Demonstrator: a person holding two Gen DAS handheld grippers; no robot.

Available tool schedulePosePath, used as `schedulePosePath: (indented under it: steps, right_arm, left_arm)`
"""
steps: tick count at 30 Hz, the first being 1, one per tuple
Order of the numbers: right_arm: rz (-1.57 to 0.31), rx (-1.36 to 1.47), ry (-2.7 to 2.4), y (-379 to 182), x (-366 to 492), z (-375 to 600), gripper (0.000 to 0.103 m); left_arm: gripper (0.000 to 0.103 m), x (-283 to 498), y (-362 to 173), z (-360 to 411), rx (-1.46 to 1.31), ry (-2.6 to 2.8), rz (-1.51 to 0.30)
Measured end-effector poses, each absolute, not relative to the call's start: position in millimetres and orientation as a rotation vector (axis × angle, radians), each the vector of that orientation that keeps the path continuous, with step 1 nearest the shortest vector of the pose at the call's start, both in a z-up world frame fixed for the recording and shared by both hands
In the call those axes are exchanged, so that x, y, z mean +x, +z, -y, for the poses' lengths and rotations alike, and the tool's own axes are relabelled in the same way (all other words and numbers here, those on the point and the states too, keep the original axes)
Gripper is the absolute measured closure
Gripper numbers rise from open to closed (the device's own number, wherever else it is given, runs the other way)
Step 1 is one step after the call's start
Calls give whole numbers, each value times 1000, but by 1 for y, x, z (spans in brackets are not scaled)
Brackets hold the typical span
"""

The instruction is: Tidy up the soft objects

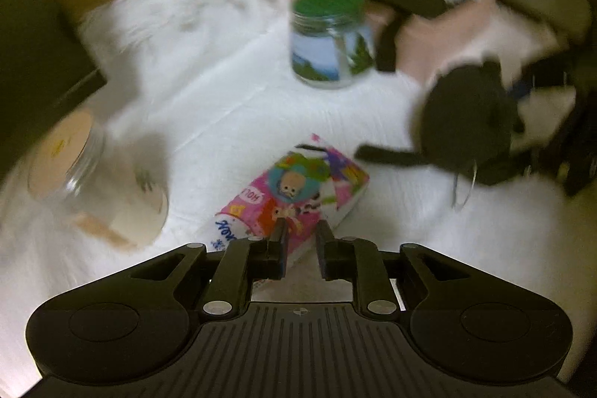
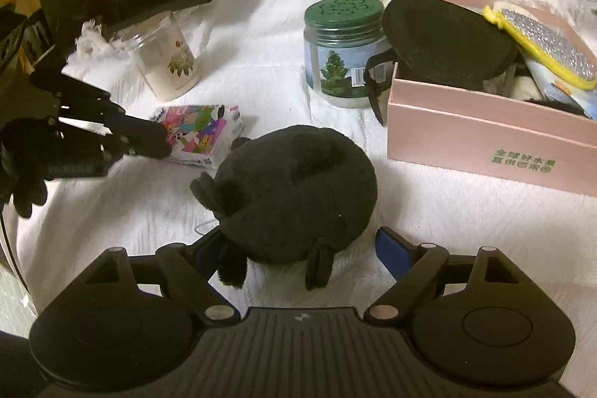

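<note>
1. My left gripper (image 1: 301, 227): fingers drawn close with a narrow gap between them, tips over the near end of the tissue pack; I cannot tell whether they pinch it.
2. Tissue pack (image 1: 294, 189): pink, cartoon print, flat on the white cloth (image 2: 261, 69), just left of the plush.
3. Clear glass (image 2: 168, 58): flower print, upright behind the pack.
4. My right gripper (image 2: 302, 248): fingers spread wide, one at each side of the black plush, holding nothing.
5. Black plush (image 2: 294, 189): round, on the cloth between my right fingers.
6. Green-lidded jar (image 2: 343, 51): upright, beside the box.
7. Pink box (image 2: 485, 137): open, far right, holding a black round pad (image 2: 447, 36) and a yellow-edged scrubber (image 2: 541, 43).
</note>
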State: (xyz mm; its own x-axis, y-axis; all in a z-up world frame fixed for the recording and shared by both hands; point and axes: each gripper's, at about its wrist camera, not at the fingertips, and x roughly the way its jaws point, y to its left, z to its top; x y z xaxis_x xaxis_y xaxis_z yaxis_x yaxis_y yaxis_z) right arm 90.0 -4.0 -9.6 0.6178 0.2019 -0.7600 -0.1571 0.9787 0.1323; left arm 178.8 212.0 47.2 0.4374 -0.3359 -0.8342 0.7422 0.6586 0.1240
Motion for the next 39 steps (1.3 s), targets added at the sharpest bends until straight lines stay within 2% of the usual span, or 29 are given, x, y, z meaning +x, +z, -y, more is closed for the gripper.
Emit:
schedulePosePath:
  steps: [4,13,15,17,20,25,28,30,35,39]
  right_arm:
    - [-889,13,201,-8,89,1,18]
    - [-872,-93,166,-12,79,-10,18]
    - [-856,-72,155,-13,76,-8,17]
    - [-843,-45,149,-14,74,-5,17]
    - [-841,-30,149,-14,74,-5,15]
    - [-851,-12,163,-16,77,-6,4]
    - [-855,-5,166,-17,78,-8,0]
    - [-854,2,166,-17,78,-8,0]
    - [-849,0,176,-17,77,-7,0]
    - [-847,6,177,-17,75,-5,0]
  left_arm:
    - [81,173,37,-197,646,-699,-834]
    - [81,208,30,-169,479,-532,-831]
    - [74,214,31,-169,465,-527,-843]
    - [57,216,32,-171,458,-564,-860]
    - [51,219,31,-174,419,-651,-888]
    - [51,215,31,-171,398,-710,-903]
    - [52,209,38,-170,452,-708,-837]
    - [52,208,41,-172,509,-677,-789]
    - [52,234,32,-183,481,-639,-885]
    - [52,243,31,-188,433,-630,-891]
